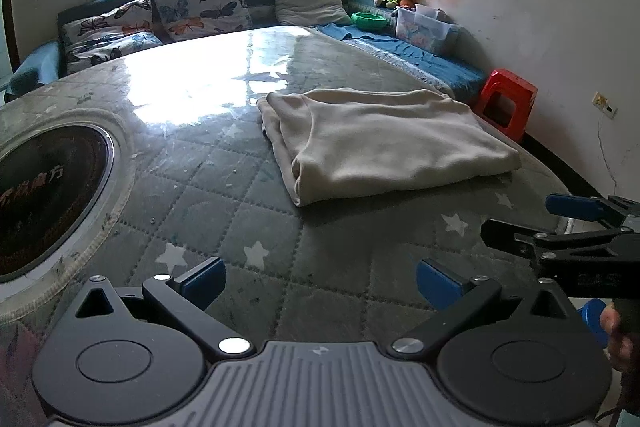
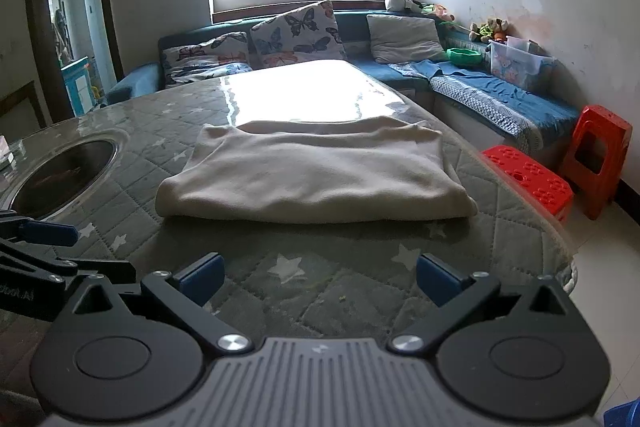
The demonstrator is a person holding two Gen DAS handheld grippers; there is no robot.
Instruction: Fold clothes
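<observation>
A beige garment (image 1: 384,139) lies folded into a thick rectangle on the quilted grey star-pattern table cover (image 1: 248,211). In the right wrist view the garment (image 2: 312,175) lies straight ahead, its folded edge facing me. My left gripper (image 1: 320,285) is open and empty, above the cover, short of the garment's near left corner. My right gripper (image 2: 320,279) is open and empty, just in front of the garment. The right gripper also shows at the right edge of the left wrist view (image 1: 520,219), and the left gripper at the left edge of the right wrist view (image 2: 60,247).
A round hotplate recess (image 1: 44,187) sits in the table at left. A blue sofa with butterfly cushions (image 1: 200,3) runs behind and along the right. Red plastic stools (image 2: 592,155) stand beside the table's right edge. A clear storage box (image 1: 424,27) sits on the sofa.
</observation>
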